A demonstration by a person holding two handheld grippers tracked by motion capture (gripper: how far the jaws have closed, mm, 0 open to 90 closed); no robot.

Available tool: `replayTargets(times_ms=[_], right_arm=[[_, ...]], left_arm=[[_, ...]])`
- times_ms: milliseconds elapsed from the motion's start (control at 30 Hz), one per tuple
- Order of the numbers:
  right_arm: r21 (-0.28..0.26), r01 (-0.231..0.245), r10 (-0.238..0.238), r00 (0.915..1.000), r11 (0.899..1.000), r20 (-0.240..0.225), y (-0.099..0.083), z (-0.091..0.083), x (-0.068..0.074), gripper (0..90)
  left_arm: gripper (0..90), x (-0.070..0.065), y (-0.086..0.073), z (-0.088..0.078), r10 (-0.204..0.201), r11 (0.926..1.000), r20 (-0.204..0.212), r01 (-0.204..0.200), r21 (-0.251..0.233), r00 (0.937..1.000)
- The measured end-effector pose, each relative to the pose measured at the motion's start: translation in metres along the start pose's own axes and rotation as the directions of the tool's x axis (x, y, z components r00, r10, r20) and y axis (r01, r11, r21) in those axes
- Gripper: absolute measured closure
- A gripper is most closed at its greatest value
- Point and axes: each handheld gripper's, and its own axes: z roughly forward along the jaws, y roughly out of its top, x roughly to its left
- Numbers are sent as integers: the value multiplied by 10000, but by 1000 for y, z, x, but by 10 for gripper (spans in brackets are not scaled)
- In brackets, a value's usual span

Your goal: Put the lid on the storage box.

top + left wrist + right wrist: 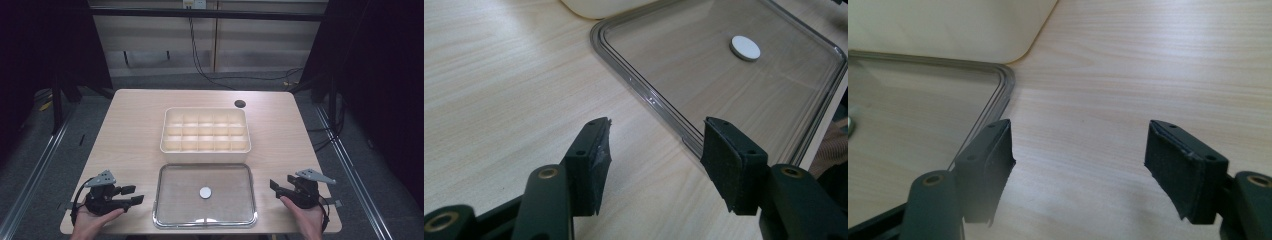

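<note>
A pale wood-grain table (130, 130) with rounded corners stands on a grey floor (30, 155), with dark curtains (45, 45) at both sides, a light panelled wall (260, 45) behind, and black cables (200, 60) running down that wall. Metal rails (35, 160) run along the floor on either side. One left gripper (131, 196) rests at the table's near left corner, held by a hand (90, 222), its two black jaws spread apart with nothing between them; one right gripper (275, 187) rests at the near right corner in the other hand (305, 220), its jaws likewise wide and empty. Between the two grippers lies one clear rectangular plastic lid (165, 210) with a raised rim, flat on the wood, and one small white round disc (205, 192) sits at its middle. In the left gripper view the lid's corner (664, 112) lies just ahead of the jaws, close to the right-hand one. Beyond the lid, farther from both grippers, stands one cream plastic organiser box (205, 148) divided into fifteen small compartments, just beside the lid's far edge. One dark round hole (240, 104) marks the table past the box, toward the far right. Bare wood stretches ahead of each gripper along both sides of the box.
</note>
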Motion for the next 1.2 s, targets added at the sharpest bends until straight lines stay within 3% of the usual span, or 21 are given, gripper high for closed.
replayTargets(times_ms=[200, 267, 333, 467, 567, 700, 800, 867, 967, 1033, 1133, 1200], right_arm=[[-6, -41, 41, 10000, 10000, 74, 1, -5, 4, 272], [-19, -80, 79, 9998, 10000, -189, 1, -7, 5, 329], [-149, -138, 126, 9968, 9998, -795, 1, -11, 8, 347], [-281, -150, 125, 9960, 9995, -887, -1, -17, 14, 375], [49, -110, 115, 9940, 9999, -1092, 1, -21, 21, 394], [129, 18, -3, 9938, 9999, -1114, 8, -22, 28, 379], [251, 32, 4, 9895, 9997, -1444, 16, -18, 30, 380], [341, 81, -23, 9858, 9994, -1679, 21, -11, 34, 377], [480, 198, -107, 9831, 9987, -1829, 25, -5, 37, 376], [581, 280, -161, 9806, 9979, -1954, 29, 0, 40, 380], [661, 391, -250, 9790, 9970, -2022, 36, 8, 44, 392], [784, 607, -440, 9789, 9951, -1997, 44, 15, 46, 421]], left_arm=[[432, 2, -1, -2, -160, 9999, 46, 160, -39, 9999], [434, 2, -3, -3, -234, 9997, 40, 234, 21, 9997], [436, 1, -5, -5, -352, 9994, 59, 352, 28, 9994], [424, -3, -5, -8, -423, 9991, -112, 423, 10, 9990], [435, -5, -1, -6, -439, 9990, -208, 441, 110, 9988], [420, -9, 8, -3, -98, 9999, -268, 99, 39, 9996], [422, -8, 13, 1, -66, 9999, -56, 66, 100, 10000], [447, -9, 18, 6, 205, 9991, -104, -201, 370, 9997], [450, -9, 23, 9, 257, 9992, 55, -259, 303, 9997], [451, -11, 31, 13, 480, 9984, 134, -483, 304, 9988], [452, -15, 45, 21, 829, 9942, 104, -835, 681, 9965], [462, -14, 58, 26, 654, 9958, 133, -661, 638, 9978]])
